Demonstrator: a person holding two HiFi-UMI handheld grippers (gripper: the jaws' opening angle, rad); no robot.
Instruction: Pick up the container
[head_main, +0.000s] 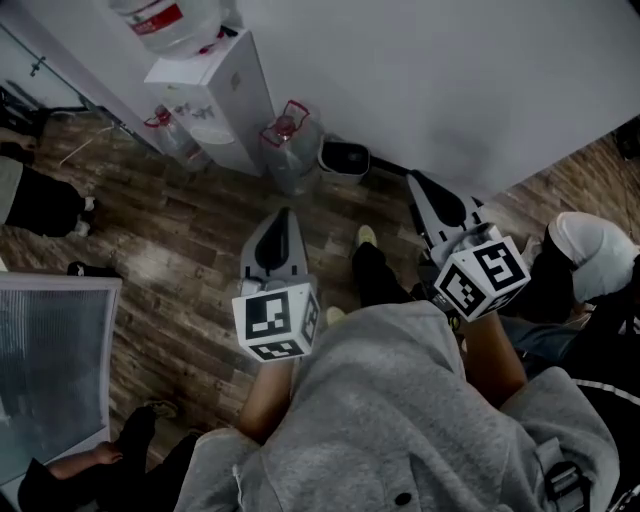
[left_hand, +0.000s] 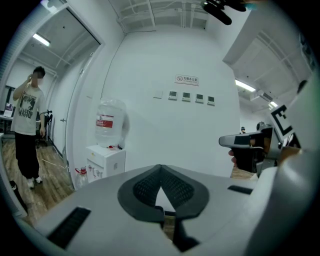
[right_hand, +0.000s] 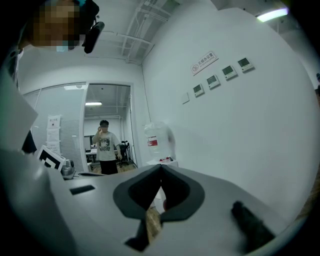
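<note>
Both grippers are held in the air above a wooden floor (head_main: 190, 270), pointing at a white wall (head_main: 450, 80). My left gripper (head_main: 284, 214) has its jaws together with nothing between them; in the left gripper view its tips (left_hand: 160, 168) meet. The jaws of my right gripper (head_main: 414, 178) also meet at the tips (right_hand: 160, 168) and hold nothing. On the floor by the wall stand a clear water jug (head_main: 291, 150) and a small black bin (head_main: 345, 158), both well beyond the jaws. The right gripper (left_hand: 246, 141) also shows in the left gripper view.
A white water dispenser (head_main: 215, 90) with a bottle on top (left_hand: 111, 125) stands against the wall, a second jug (head_main: 176, 136) beside it. A person (left_hand: 27, 130) stands to the left. A ribbed glass panel (head_main: 50, 350) lies at lower left. Other people's legs (head_main: 40, 205) are around.
</note>
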